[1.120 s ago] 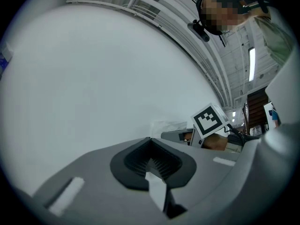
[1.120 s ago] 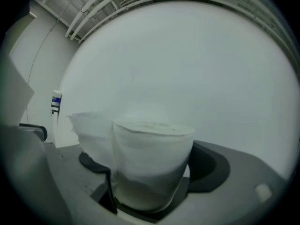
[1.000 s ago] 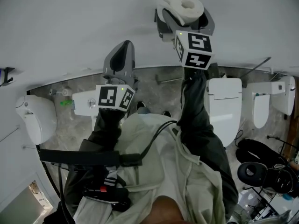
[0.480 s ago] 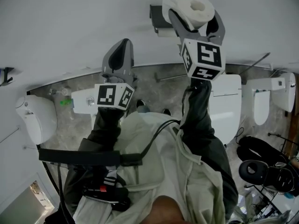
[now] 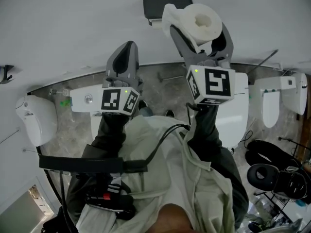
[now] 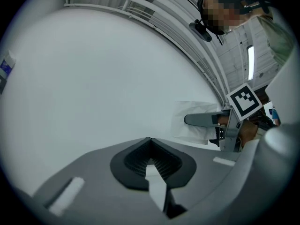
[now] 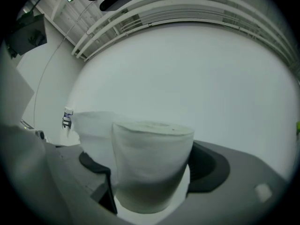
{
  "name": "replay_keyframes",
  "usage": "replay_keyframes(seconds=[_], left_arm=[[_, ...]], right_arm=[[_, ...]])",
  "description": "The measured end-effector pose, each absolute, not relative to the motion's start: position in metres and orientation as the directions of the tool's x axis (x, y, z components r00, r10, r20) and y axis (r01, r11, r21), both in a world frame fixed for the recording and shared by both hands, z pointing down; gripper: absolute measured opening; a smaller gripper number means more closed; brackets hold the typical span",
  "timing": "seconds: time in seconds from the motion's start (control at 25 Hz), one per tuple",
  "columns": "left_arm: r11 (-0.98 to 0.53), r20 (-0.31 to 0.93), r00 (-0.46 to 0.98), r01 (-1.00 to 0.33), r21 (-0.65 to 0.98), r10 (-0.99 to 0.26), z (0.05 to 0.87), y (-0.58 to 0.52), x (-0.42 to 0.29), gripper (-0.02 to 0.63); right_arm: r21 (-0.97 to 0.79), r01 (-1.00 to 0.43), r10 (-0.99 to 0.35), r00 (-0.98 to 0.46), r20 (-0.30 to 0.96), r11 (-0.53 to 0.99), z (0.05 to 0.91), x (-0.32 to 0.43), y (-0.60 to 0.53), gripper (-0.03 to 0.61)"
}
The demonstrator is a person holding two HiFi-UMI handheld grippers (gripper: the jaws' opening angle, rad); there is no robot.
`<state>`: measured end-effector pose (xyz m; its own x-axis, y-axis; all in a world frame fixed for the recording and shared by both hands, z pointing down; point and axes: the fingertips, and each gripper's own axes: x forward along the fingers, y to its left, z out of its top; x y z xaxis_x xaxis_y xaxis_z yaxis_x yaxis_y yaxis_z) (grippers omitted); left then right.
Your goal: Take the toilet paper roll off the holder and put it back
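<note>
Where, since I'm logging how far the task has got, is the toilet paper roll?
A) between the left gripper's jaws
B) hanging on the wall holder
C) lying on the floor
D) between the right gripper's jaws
D: the right gripper view shows the toilet paper roll clamped between the jaws of the right gripper, and the head view shows it beside the holder, not on it.
</note>
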<state>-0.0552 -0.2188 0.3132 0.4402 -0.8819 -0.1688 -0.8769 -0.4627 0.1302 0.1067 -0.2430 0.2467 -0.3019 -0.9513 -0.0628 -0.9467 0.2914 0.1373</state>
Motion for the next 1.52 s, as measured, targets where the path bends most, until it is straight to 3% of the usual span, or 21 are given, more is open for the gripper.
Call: replay_keyframes(seconds=[0.68,1.24,1.52], left_arm=[[-0.393,-0.148,0.376,-0.912,0.116,-0.915,0.325,-0.145,-0.008,0.006],[-0.262,-0.092,0.252,-0.956,0.13,-0.963,0.342,-0.088,-0.014,0.006],[-0.297,-0.104,0.284,-0.945,0.138,-0.953,0.342,-0.067,-0.021,0.005]], right_arm=[[0.121,-0.912,-0.919,-0.394,0.014,0.393,0.295,0.153,-0.16,0.471],[0.081,-0.867,-0.871,-0.488,0.055,0.491,0.353,0.149,-0.105,0.471],[0.087,-0.875,-0.879,-0.471,0.078,0.476,0.365,0.137,-0.074,0.471]])
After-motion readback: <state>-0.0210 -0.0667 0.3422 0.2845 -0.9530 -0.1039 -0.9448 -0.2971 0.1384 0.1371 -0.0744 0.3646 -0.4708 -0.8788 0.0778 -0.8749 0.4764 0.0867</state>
